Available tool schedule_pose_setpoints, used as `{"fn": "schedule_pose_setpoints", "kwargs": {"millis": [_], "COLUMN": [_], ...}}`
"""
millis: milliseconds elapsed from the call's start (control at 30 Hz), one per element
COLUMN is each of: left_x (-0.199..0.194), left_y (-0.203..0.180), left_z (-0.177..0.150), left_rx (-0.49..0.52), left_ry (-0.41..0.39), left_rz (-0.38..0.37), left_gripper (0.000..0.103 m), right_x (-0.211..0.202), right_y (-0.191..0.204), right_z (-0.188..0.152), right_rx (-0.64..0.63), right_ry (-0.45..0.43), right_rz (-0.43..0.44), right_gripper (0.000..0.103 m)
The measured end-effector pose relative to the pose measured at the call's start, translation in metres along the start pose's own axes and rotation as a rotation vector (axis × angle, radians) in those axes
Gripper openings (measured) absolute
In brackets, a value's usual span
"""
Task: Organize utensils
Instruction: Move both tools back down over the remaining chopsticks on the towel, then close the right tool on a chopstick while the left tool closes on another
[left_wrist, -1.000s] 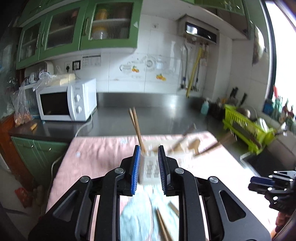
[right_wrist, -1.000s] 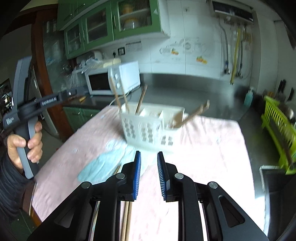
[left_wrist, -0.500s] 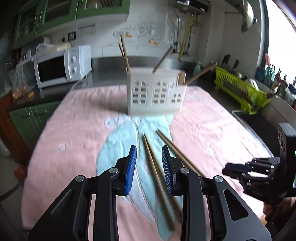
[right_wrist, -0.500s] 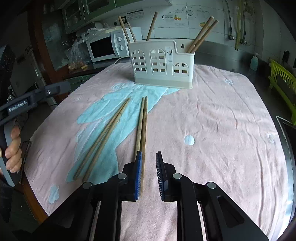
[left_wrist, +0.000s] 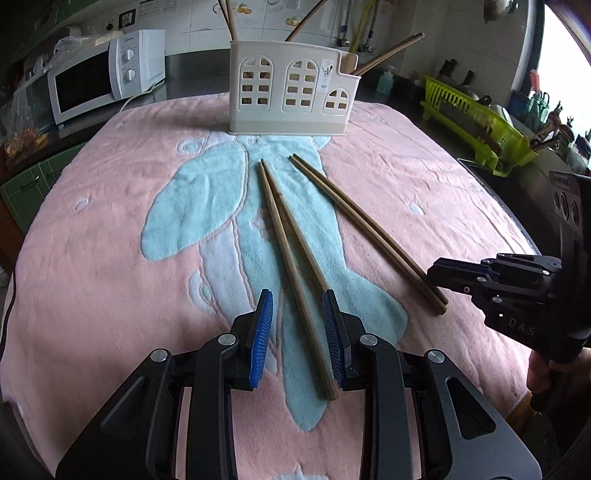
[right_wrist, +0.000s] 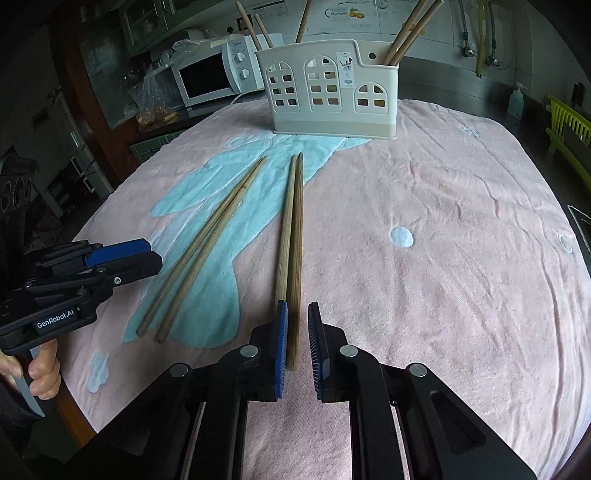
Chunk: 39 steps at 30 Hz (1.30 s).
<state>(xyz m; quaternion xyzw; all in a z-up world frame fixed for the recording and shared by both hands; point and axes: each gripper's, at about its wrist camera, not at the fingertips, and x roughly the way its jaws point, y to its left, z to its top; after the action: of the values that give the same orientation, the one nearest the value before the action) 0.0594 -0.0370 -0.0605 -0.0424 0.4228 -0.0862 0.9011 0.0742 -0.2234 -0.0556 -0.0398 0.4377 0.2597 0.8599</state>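
Two pairs of wooden chopsticks lie on a pink and blue towel. My left gripper is open, its jaws on either side of the near ends of the left pair. My right gripper is open around the near ends of the right pair. In the left wrist view the right pair lies beside the right gripper. In the right wrist view the left pair lies beside the left gripper. A white utensil caddy with several chopsticks stands at the towel's far edge, also in the right wrist view.
A white microwave sits on the counter at the back left. A green dish rack stands at the right by the sink. A soap bottle stands on the steel counter behind the towel.
Both grippers have come down and forward to the towel. Each now has its open jaws around the near ends of a chopstick pair. The caddy and chopsticks have not moved.
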Motion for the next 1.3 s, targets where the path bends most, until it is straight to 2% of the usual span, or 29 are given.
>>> {"fn": "schedule_pose_setpoints", "kwargs": {"millis": [233,600,667,767,967,1067,1300], "left_x": [0.012,0.013,0.013,0.013,0.013,0.013,0.006], "left_y": [0.002,-0.009,-0.010,-0.005,-0.009,-0.007,0.002], "left_z": [-0.008,-0.010,-0.011,-0.010,-0.013,-0.012,-0.008], "left_rx": [-0.007,0.011,0.033,0.023,0.027,0.028,-0.013], "left_ry": [0.040,0.039,0.037,0.038,0.031,0.035,0.025], "left_rz": [0.007,0.027,0.062,0.064,0.081,0.064,0.028], "left_gripper": [0.028,0.027,0.018,0.012,0.012,0.011,0.007], "right_x": [0.005,0.010,0.010,0.010,0.010,0.009,-0.005], "right_y": [0.003,0.007,0.006,0.006,0.006,0.004,0.004], "right_z": [0.001,-0.001,-0.002,-0.002,-0.003,-0.004,-0.001], "right_rx": [-0.025,-0.055,-0.058,-0.058,-0.049,-0.040,-0.016], "right_ry": [0.009,0.017,0.018,0.017,0.006,-0.001,-0.032], "right_rz": [-0.024,-0.052,-0.053,-0.052,-0.049,-0.056,-0.045], "right_gripper": [0.011,0.011,0.011,0.011,0.011,0.007,0.007]}}
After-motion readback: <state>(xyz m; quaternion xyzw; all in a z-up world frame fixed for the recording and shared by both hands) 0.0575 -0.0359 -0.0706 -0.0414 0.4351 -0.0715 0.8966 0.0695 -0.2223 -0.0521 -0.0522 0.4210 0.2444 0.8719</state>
